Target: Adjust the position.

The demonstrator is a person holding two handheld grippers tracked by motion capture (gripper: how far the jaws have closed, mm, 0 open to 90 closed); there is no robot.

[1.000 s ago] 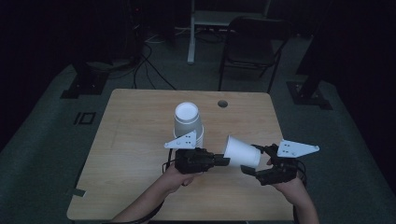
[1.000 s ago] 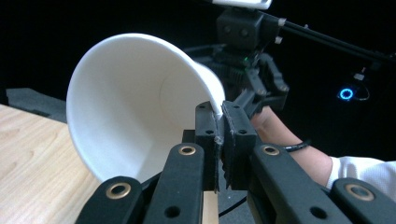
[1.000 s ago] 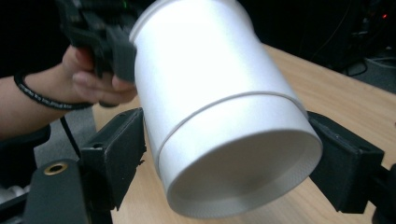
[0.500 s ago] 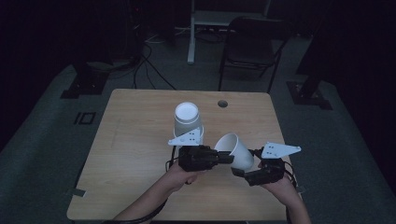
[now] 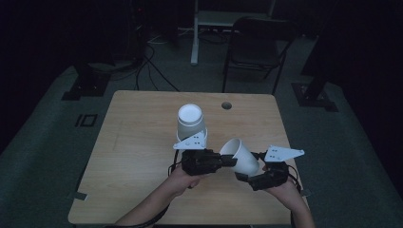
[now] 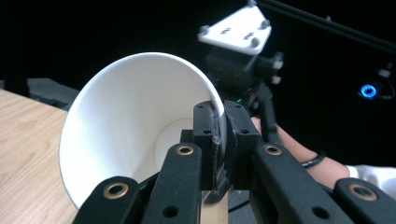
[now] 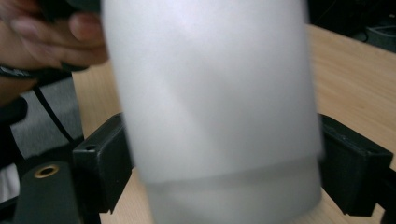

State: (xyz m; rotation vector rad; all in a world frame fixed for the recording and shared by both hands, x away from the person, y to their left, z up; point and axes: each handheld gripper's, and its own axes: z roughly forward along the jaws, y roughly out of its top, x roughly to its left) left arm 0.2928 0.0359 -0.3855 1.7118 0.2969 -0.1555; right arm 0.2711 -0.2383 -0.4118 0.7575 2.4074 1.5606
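A dimly lit lab or studio space is seen from above, where a single wooden table [image 5: 142,156] with a cable hole [image 5: 226,105] is set on a grey carpeted floor [image 5: 43,156]. A black folding chair [image 5: 254,52] and a white stand [image 5: 195,33] are placed behind it, cables [image 5: 152,61] are trailed across the floor, and dark equipment bases [image 5: 83,85] are ranged around the edges.
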